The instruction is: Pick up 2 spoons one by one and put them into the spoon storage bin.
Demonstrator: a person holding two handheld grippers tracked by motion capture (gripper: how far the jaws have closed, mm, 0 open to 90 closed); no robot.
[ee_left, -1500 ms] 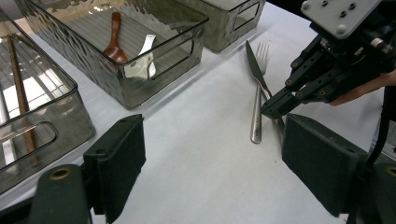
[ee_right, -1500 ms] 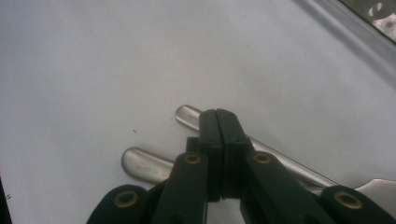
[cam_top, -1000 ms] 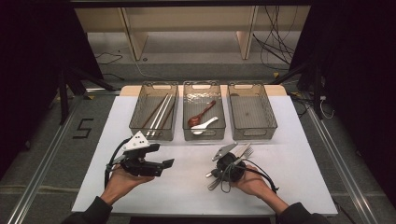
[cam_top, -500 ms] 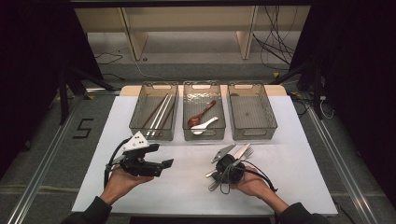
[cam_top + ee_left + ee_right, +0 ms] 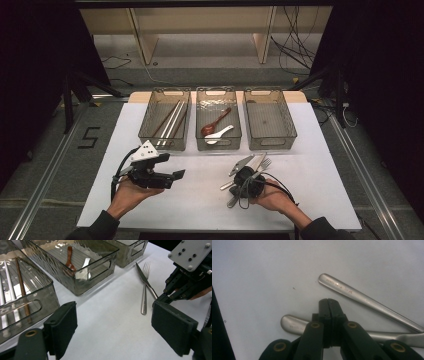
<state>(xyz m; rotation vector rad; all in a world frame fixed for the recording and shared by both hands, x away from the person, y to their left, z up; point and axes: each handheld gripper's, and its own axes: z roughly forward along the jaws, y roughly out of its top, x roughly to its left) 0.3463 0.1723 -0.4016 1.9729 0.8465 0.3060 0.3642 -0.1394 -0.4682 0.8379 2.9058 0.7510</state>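
A metal fork (image 5: 265,163) and a knife (image 5: 256,162) lie crossed on the white table (image 5: 200,200), in front of the bins. My right gripper (image 5: 239,190) rests over their handles, held in a hand at the front right. In the right gripper view its jaws (image 5: 328,302) are shut tight, with one steel handle (image 5: 352,293) beyond the tips and another handle (image 5: 292,326) running beneath them. My left gripper (image 5: 179,175) hovers at the front left, aimed right. Its jaws (image 5: 117,330) stand open and empty, facing the fork (image 5: 143,297), the knife (image 5: 142,276) and the right gripper (image 5: 185,280).
Three clear bins sit in a row at the back of the table. The left bin (image 5: 145,131) holds chopsticks (image 5: 170,120), the middle bin (image 5: 218,146) holds a brown spoon (image 5: 212,125) and a white spoon (image 5: 218,134), and the right bin (image 5: 270,145) holds nothing.
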